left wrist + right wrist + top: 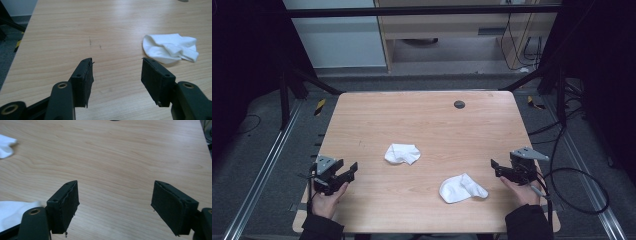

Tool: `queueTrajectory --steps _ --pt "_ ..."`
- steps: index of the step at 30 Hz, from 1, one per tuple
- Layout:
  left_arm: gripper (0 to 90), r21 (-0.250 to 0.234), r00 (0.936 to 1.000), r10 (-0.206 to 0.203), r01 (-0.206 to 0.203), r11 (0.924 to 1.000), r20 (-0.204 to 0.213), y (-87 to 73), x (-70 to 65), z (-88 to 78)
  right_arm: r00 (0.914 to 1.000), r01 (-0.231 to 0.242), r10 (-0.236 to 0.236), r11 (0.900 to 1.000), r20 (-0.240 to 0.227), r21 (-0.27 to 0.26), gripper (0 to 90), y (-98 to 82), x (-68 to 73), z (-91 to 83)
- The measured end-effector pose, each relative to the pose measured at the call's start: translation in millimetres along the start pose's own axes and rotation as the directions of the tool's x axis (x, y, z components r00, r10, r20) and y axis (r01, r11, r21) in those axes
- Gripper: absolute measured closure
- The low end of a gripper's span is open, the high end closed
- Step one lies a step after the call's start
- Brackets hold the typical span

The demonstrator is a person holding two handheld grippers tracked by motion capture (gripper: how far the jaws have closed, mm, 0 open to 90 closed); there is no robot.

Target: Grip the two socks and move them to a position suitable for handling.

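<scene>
At the near edge of the light wooden table (422,115), the left hand-held gripper (348,172) and the right hand-held gripper (498,168) rest low at opposite sides, each with its black jaws spread wide and nothing between them. Just ahead, between the two and closer to the right one, a crumpled white cloth sock (461,188) lies flat on the wood. Farther in, near the middle of the table, lies a second crumpled white sock (402,153), well apart from both grippers and ahead and to the right of the left gripper's jaws in the left gripper view (170,48).

Left gripper (346,176) and right gripper (498,167) both held low, jaws wide apart, empty.
</scene>
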State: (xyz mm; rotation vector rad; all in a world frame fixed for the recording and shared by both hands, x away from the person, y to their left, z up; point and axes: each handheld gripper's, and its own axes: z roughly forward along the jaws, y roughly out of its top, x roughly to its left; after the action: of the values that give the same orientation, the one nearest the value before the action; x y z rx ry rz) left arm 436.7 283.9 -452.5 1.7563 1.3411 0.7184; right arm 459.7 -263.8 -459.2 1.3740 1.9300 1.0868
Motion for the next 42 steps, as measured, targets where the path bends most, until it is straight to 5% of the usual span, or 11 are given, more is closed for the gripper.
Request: queueTrajectory --steps 3,9,17,22,30,32,42 --pt "41.2 -0.003 0.9999 0.012 -0.012 0.9999 0.006 0.2 -6.8 -1.0 0.9993 0.008 -0.008 1.0 -0.036 -0.014 24.5 4.1 6.4 -4.7" --pt "39.9 0.001 0.9969 0.062 -0.062 0.9981 0.049 2.0 -29.9 -2.1 0.9985 0.04 -0.04 0.999 -0.038 0.005 28.1 4.7 13.0 -13.8" --pt "38.6 0.008 0.9912 0.077 -0.078 0.9969 0.108 8.0 -55.8 2.2 0.9936 0.052 -0.051 0.999 -0.101 0.008 32.4 5.1 21.1 -22.5" --pt "37.7 0.034 0.9845 0.107 -0.112 0.9931 0.139 9.9 -74.9 12.3 0.9856 0.126 -0.121 0.991 -0.118 0.04 38.8 -0.3 28.9 -23.4" --pt "38.0 0.033 0.9656 0.173 -0.183 0.9827 0.194 14.0 -111.3 19.3 0.9713 0.18 -0.164 0.98 -0.172 0.081 45.0 -9.0 46.1 -17.2" --pt "38.7 0.032 0.9568 0.199 -0.21 0.9771 0.212 14.9 -125.2 21.6 0.9672 0.193 -0.173 0.976 -0.186 0.096 47.2 -11.8 49.5 -14.8" --pt "42.8 0.047 0.9306 0.243 -0.265 0.963 0.274 9.5 -165.6 33.7 0.9472 0.234 -0.193 0.962 -0.256 0.139 56.7 -18.9 65.1 -11.4"
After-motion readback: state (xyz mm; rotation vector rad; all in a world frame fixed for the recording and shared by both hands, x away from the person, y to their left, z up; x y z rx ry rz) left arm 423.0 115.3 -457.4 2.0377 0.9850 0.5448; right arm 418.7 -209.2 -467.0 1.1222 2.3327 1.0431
